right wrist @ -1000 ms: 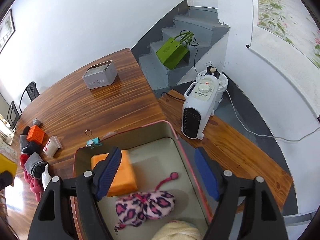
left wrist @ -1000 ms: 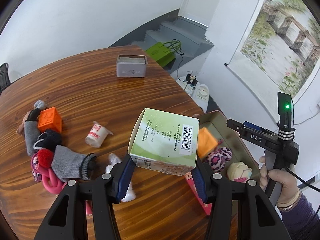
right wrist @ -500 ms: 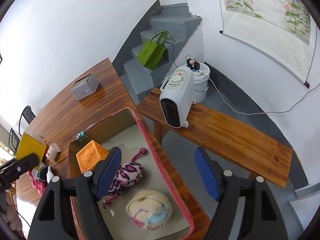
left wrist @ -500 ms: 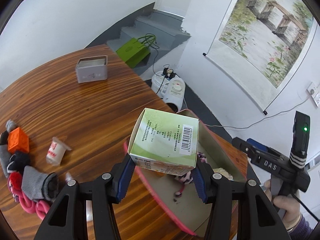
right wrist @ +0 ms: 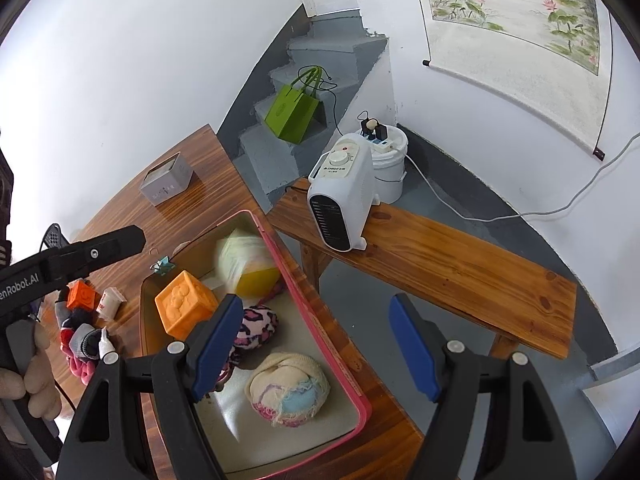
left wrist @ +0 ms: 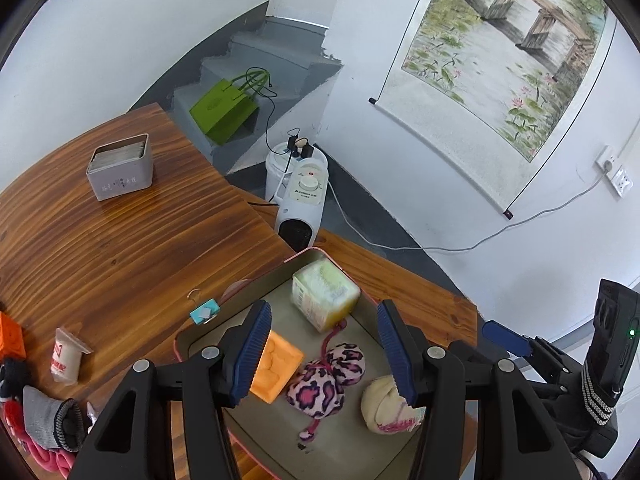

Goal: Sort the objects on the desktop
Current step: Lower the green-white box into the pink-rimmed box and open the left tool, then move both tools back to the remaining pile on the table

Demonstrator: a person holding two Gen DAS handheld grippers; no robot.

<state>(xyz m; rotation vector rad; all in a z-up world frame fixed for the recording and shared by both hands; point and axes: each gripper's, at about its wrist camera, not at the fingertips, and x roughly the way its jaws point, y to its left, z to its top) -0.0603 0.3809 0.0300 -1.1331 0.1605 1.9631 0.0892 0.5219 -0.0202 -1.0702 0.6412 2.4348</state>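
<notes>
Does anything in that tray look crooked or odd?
Yes: the green box at the tray's far end sits tilted on a corner, not flat, and is blurred in the right view, so it may be tumbling. The orange block and other toys lie settled.

Left gripper: black plastic frame, ribbed blue pads on the jaws, silver screws at the pivots.
Right gripper: same black frame, blue pads, silver screws.
Markings: white "enRobot.AI" lettering, left edge of right wrist view.
Handle unit: green light, white stripes, lower right of left wrist view.
</notes>
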